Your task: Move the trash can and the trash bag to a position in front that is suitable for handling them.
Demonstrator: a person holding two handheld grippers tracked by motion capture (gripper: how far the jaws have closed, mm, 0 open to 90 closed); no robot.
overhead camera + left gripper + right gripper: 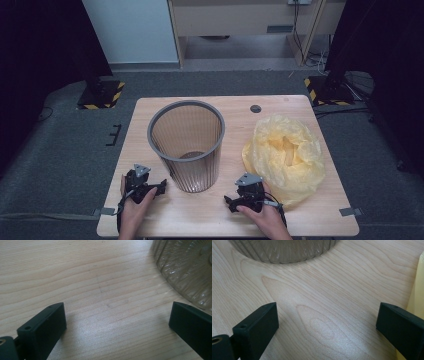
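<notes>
Nearest the high camera, two hands are seen at the table's near edge, each holding a black two-jaw gripper low over the wood. Behind them, the light wooden table (pixel 295 215) carries a tall grey ribbed wastebasket (pixel 186 145), standing upright near the middle, and a crumpled yellow plastic bag (pixel 287 157), lying to its right and apart from it. The left gripper (pixel 161 185) is held just beside the basket's base with its jaws spread wide on nothing. The right gripper (pixel 228 202) is likewise spread and empty, between basket and bag, with the bag's edge just beside it. Judged from this, lining the basket has not been begun: the bag is ungrasped and the basket is bare inside.
</notes>
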